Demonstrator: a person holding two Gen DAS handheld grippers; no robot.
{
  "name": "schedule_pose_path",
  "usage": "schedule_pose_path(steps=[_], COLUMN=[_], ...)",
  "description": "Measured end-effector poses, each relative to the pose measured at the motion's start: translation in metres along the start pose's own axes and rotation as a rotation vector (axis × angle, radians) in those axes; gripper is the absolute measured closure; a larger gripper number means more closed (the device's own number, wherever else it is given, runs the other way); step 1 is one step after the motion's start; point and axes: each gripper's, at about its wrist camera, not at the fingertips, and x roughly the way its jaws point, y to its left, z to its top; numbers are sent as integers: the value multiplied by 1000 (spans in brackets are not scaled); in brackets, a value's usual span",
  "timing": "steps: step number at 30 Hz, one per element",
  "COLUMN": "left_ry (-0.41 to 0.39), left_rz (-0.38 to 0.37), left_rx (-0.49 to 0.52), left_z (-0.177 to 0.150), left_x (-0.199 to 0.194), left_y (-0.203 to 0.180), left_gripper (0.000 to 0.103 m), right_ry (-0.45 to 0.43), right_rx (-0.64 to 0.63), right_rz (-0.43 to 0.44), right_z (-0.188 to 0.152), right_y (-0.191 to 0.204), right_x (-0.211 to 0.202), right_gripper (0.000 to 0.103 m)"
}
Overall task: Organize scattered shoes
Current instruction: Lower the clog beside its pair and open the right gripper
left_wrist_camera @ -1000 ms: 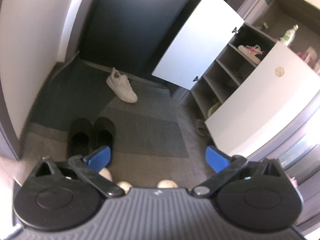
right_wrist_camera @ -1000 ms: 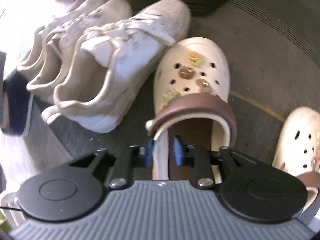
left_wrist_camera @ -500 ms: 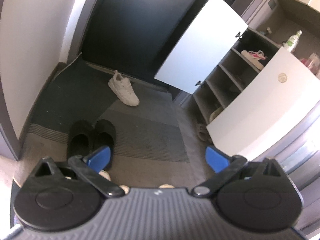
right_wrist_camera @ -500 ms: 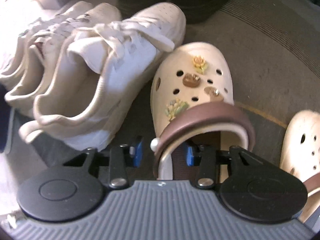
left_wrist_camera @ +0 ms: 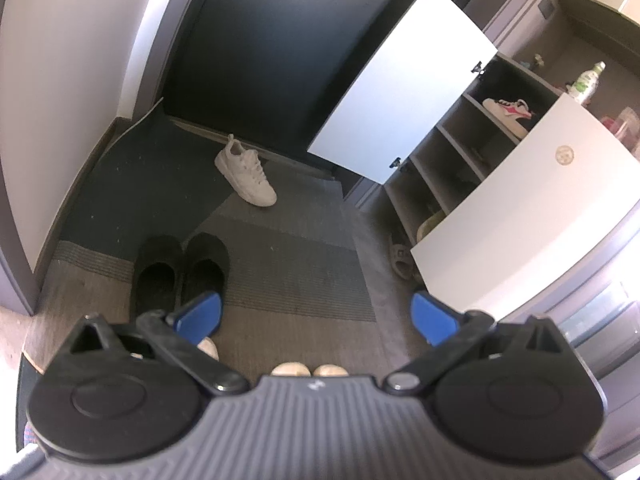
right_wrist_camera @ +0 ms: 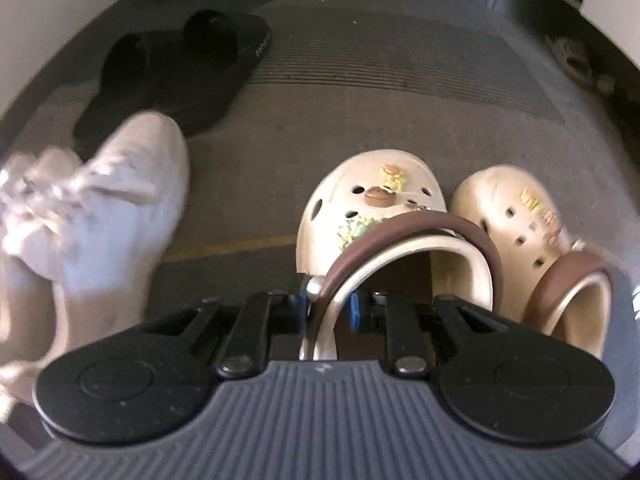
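My right gripper (right_wrist_camera: 328,307) is shut on the left heel rim of a cream clog (right_wrist_camera: 372,208) with a brown strap and charms. This clog sits close beside its twin clog (right_wrist_camera: 520,216), toes pointing the same way. A white sneaker (right_wrist_camera: 120,192) lies to the left, blurred. A pair of black slippers (right_wrist_camera: 180,64) sits side by side further on the mat. My left gripper (left_wrist_camera: 316,316) hangs open high above the floor with nothing between its fingers. Below it I see the black slippers (left_wrist_camera: 180,268), a lone white sneaker (left_wrist_camera: 246,174) near the dark door, and both clog toes (left_wrist_camera: 290,369).
An open shoe cabinet (left_wrist_camera: 440,168) stands at the right with white doors (left_wrist_camera: 400,80) swung out. A pink-and-white sneaker (left_wrist_camera: 506,110) rests on an upper shelf. A beige sandal (left_wrist_camera: 400,256) lies on the floor by the cabinet. A striped mat (left_wrist_camera: 300,264) covers the middle floor.
The clog in my right gripper has moved right, away from the white sneakers and up beside its twin. The jaws widened half a second ago and have narrowed again. My left gripper stays open, slightly higher.
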Motion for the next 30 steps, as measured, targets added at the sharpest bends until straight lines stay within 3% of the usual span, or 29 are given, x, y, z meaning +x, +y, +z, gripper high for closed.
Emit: schedule_pose_path(steps=[5, 10, 13, 15, 20, 24, 27, 30], left_ry=[-1, -39, -59, -83, -108, -81, -56, -25], left_rz=[20, 58, 88, 113, 189, 163, 155, 190], left_rx=[-15, 43, 95, 126, 222, 247, 264, 266], left_z=[2, 7, 14, 19, 22, 19, 17, 12], left_x=[2, -1, -3, -6, -4, 1, 7, 14], left_y=[4, -1, -5, -8, -24, -31, -27, -15], left_gripper=[0, 0, 0, 0, 0, 0, 0, 0], right_ry=[13, 32, 178, 213, 216, 197, 135, 9], right_rx=[-19, -37, -25, 2, 85, 220, 234, 257], right_rz=[-27, -53, -50, -28, 41, 87, 44, 34], right_z=[0, 0, 7, 8, 20, 46, 81, 129], right_y=[-6, -13, -16, -18, -28, -41, -47, -56], right_x=[7, 13, 16, 10, -33, -99, -160, -226], right_gripper=[80, 76, 76, 76, 66, 66, 65, 65])
